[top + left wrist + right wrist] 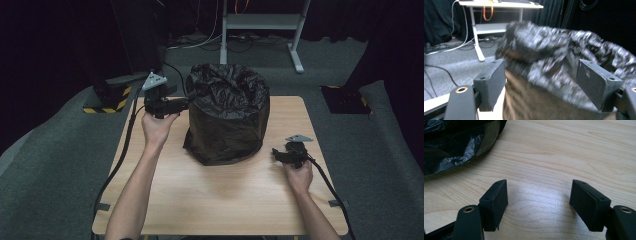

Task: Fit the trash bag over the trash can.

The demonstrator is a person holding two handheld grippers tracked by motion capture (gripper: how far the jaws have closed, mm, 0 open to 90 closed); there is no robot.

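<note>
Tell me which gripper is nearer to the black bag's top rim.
Left. The left gripper is raised at the black bag, jaws open right beside its upper left rim. The right gripper sits low over the table, open, off the bag's lower right side.

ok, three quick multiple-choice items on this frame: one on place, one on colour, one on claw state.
1. Where does the bin with its bag stand?
A. mid-table
B. on the floor
C. at the near right corner

2. What colour is the bag?
A. white
B. blue
C. black

3. How do the right claw's jaws stand?
A. shut on the bag
B. open, nothing between them
C. shut on a cable

Key:
1 A, the high view shows it in the middle of the wooden table, toward the far edge.
2 C, glossy black plastic drapes over the rim and down the sides.
3 B, the right gripper view shows bare wood between the spread pads.
</note>
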